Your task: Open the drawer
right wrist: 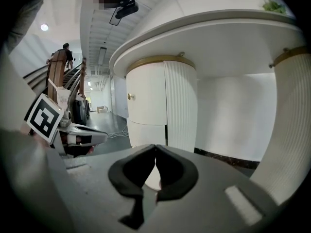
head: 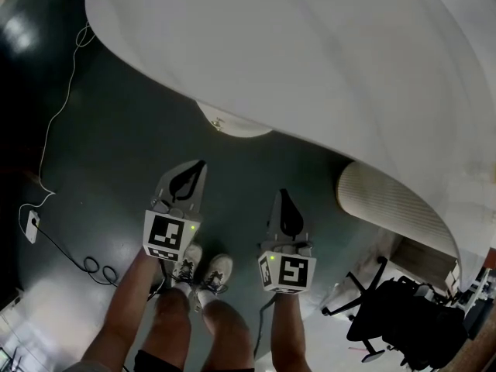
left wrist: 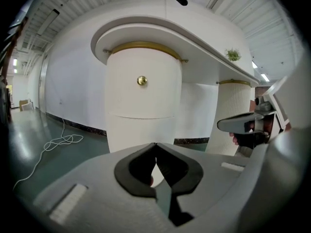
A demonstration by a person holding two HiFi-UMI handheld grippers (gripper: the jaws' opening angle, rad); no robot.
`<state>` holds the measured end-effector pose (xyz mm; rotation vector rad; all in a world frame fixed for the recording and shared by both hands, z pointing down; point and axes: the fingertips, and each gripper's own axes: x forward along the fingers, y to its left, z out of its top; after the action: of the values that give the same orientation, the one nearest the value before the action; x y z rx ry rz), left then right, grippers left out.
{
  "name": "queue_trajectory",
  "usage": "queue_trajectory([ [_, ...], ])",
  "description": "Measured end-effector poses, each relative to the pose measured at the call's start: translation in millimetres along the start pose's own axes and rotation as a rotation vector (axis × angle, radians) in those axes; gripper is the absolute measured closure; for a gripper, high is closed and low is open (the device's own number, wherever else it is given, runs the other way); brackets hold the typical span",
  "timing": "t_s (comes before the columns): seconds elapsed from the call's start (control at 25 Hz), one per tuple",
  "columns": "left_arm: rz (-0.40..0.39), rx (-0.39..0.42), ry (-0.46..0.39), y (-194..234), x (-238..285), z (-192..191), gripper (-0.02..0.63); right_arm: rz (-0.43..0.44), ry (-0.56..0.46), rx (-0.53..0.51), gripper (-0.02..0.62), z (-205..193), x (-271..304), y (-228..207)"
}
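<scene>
Left gripper (head: 201,165) and right gripper (head: 283,194) are held side by side in front of the body, near each other but not touching. Both point forward and are tipped slightly down, with the left reaching a little further out than the right. On both, the jaws meet tip to tip with nothing between them. Left forearm (head: 128,301) and right forearm (head: 288,333) are bare and extend straight back from the grippers.

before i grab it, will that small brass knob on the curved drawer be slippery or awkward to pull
Probably slippery: the knob looks round and shiny, so a grip may slide off. It seems to be rigid metal, unlikely to bend. The drawer front is curved with only this knob, so it likely pulls best straight out.
</scene>
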<state>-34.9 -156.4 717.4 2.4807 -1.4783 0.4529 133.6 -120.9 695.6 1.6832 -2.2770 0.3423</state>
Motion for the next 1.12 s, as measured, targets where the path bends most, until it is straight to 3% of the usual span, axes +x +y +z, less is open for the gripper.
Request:
queue_trajectory([
  [0.32,0.001,-0.031,0.03,9,29,-16,0.585,-0.017,0.0,0.0,0.589,-6,11,-11],
  [0.52,-0.006,-0.024,0.051,15,51,-22,0.466,-0.025,0.002,-0.001,0.589,-10,16,-17],
  [1.12,-0.001,0.031,0.09,29,111,-44,0.416,-0.036,-0.045,-0.012,0.589,-15,35,-26],
])
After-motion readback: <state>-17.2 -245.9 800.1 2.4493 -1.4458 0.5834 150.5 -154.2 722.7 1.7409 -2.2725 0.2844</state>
